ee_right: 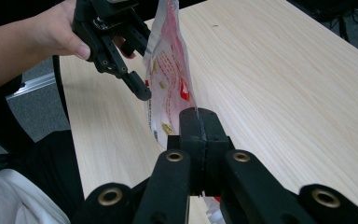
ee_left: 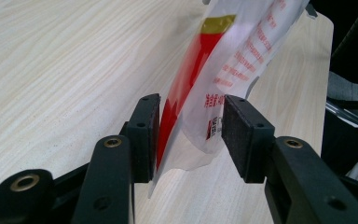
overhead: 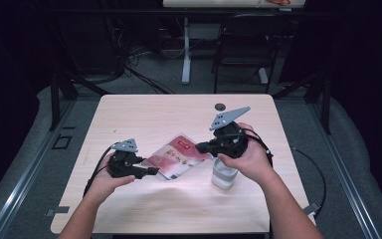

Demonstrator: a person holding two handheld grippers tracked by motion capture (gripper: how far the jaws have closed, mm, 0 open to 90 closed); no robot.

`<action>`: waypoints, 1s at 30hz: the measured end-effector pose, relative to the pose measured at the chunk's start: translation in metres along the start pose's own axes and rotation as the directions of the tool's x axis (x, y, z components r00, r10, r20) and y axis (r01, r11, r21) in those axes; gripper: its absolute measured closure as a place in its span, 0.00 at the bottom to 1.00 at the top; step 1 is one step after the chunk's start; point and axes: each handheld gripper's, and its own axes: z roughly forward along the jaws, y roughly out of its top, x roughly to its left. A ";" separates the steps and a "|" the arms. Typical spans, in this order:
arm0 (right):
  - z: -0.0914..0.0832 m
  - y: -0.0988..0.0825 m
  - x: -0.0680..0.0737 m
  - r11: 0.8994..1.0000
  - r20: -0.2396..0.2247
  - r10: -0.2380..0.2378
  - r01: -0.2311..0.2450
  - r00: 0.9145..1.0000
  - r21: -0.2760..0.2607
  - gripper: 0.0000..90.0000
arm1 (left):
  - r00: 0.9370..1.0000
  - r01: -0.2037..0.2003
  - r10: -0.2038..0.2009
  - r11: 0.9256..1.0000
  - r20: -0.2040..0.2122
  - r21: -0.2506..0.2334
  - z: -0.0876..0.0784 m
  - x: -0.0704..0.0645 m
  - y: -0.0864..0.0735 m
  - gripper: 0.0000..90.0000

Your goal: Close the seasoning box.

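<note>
While both hands met over the middle of the pale wooden table (overhead: 129, 107) in the high view, a red and white plastic pouch (overhead: 176, 155) hung stretched between the left gripper (overhead: 151, 171) and the right gripper (overhead: 200, 147), lifted off the tabletop. A white cylindrical container (overhead: 224, 175) stood under the right hand (overhead: 248, 157).

Seen from the left gripper view, the pouch's (ee_left: 223, 60) lower edge passed between the two black pads (ee_left: 242, 135), which stood partly apart with a gap on one side, not pressing it.

From the right gripper view, the jaws were closed tight, pinching the pouch's (ee_right: 168, 79) edge, while the left gripper (ee_right: 140, 70) stood around its far end.
</note>
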 end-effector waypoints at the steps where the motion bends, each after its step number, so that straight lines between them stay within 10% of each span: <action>1: 0.000 0.002 0.001 1.000 0.000 -0.008 0.008 1.000 0.005 1.00 | 1.000 0.001 -0.001 1.000 -0.003 -0.004 0.000 0.000 0.000 0.63; 30: 0.031 0.008 0.007 0.993 0.017 -0.043 0.041 0.999 0.112 1.00 | 0.997 0.029 -0.027 0.999 -0.068 0.028 0.010 0.003 -0.006 0.76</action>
